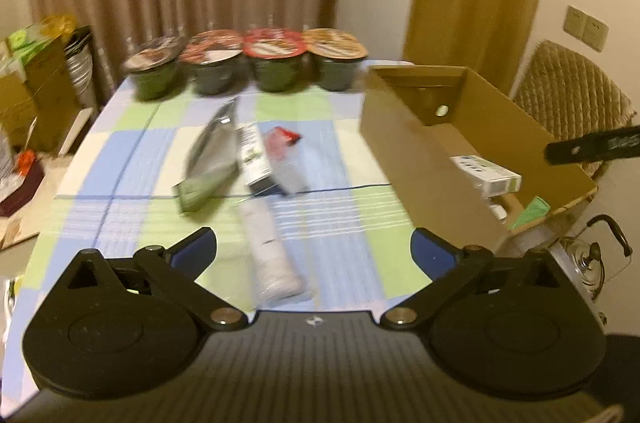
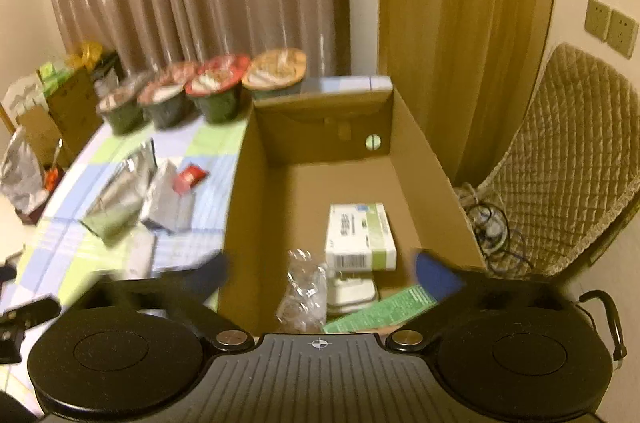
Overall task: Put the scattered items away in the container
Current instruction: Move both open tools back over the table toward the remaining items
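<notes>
My left gripper [image 1: 314,251] is open above the checked tablecloth [image 1: 340,223], with a white roll in clear wrap [image 1: 268,251] lying between its blue pads. Beyond it lie a silver-green pouch [image 1: 208,159], a small printed box [image 1: 256,159] and a clear packet with a red label [image 1: 286,151]. The cardboard box [image 1: 424,163] stands at the table's right. My right gripper [image 2: 326,269] hangs open over the cardboard box [image 2: 256,223], holding nothing. Inside lie a white-green carton [image 2: 360,235], crumpled clear plastic [image 2: 304,287] and a green packet [image 2: 380,311].
Several lidded noodle bowls [image 1: 244,63] line the table's far edge before a curtain. A quilted chair [image 2: 568,159] and cables stand right of the box. A kettle [image 1: 592,259] sits below the box corner. Boxes and bags [image 1: 32,83] crowd the left.
</notes>
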`<act>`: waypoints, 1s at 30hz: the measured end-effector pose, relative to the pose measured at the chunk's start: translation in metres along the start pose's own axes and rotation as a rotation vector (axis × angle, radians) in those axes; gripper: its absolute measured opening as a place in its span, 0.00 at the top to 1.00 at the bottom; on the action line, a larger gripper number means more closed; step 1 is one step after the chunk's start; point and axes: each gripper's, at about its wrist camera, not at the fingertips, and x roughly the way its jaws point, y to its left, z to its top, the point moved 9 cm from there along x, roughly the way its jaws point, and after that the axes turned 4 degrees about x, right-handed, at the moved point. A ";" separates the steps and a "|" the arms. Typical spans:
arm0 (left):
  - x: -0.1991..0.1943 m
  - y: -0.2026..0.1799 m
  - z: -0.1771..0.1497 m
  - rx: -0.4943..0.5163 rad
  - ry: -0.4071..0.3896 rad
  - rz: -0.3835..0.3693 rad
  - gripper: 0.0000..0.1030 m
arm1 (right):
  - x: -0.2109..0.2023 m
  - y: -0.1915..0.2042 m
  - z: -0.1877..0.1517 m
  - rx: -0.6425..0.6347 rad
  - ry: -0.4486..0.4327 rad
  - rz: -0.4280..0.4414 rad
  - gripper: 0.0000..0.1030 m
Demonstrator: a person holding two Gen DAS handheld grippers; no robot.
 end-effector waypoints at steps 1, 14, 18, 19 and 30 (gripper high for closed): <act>-0.004 0.008 -0.004 -0.010 0.005 0.012 0.02 | -0.003 0.005 0.000 -0.003 0.002 0.011 0.00; -0.040 0.069 -0.052 -0.060 0.094 0.091 0.01 | -0.031 0.095 -0.023 -0.055 0.010 0.140 0.00; -0.050 0.078 -0.057 -0.069 0.089 0.100 0.01 | -0.032 0.124 -0.043 -0.101 0.033 0.180 0.00; -0.052 0.080 -0.059 -0.069 0.088 0.103 0.01 | -0.031 0.130 -0.048 -0.120 0.037 0.180 0.00; -0.059 0.098 -0.077 -0.102 0.116 0.121 0.01 | -0.023 0.154 -0.093 -0.192 0.091 0.192 0.00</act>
